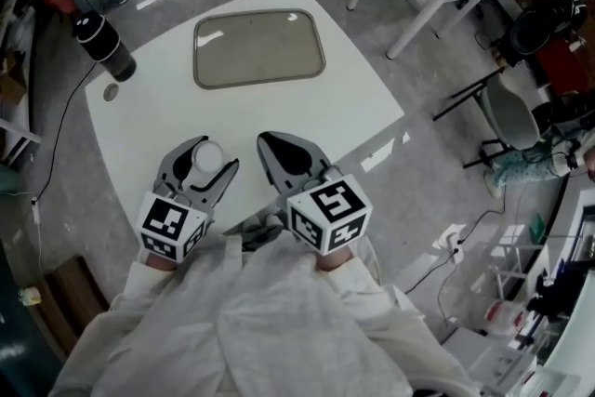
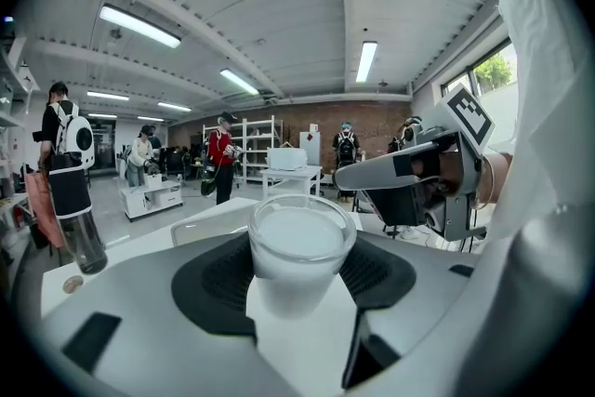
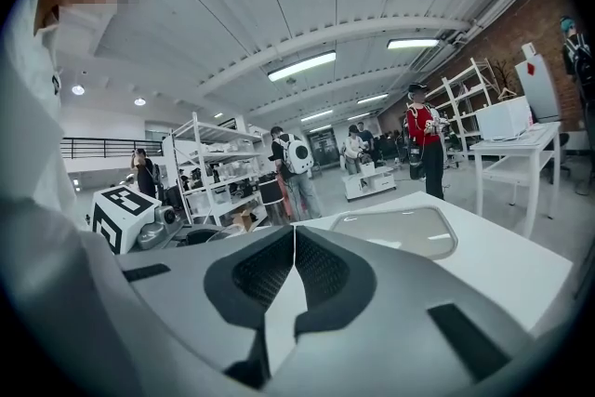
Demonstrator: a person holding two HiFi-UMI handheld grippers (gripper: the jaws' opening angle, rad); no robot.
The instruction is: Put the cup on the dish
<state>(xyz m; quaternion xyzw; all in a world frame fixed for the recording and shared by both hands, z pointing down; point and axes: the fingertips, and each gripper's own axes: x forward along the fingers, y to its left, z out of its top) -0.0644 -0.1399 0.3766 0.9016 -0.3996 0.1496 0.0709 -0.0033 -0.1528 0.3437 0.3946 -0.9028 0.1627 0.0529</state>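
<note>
Sleeves (image 1: pixel 279 321) nearest, then my marker cubes: left cube (image 1: pixel 172 226) and right cube (image 1: pixel 327 211), with black-and-white square codes, no readable text. Left claw (image 1: pixel 216 153) is clamped on the frosted white cup (image 2: pixel 299 242), upright, over the near part of the white table (image 1: pixel 358 102). Right claw (image 3: pixel 294 232) is pinched together, pad to pad. Dish (image 1: pixel 258 48) lies flat at the far side, well apart from the cup. Dark bottle (image 1: pixel 104 45) stands at the far-left corner.

Overhead plus roughly level views; shared dish (image 1: pixel 258 48)
</note>
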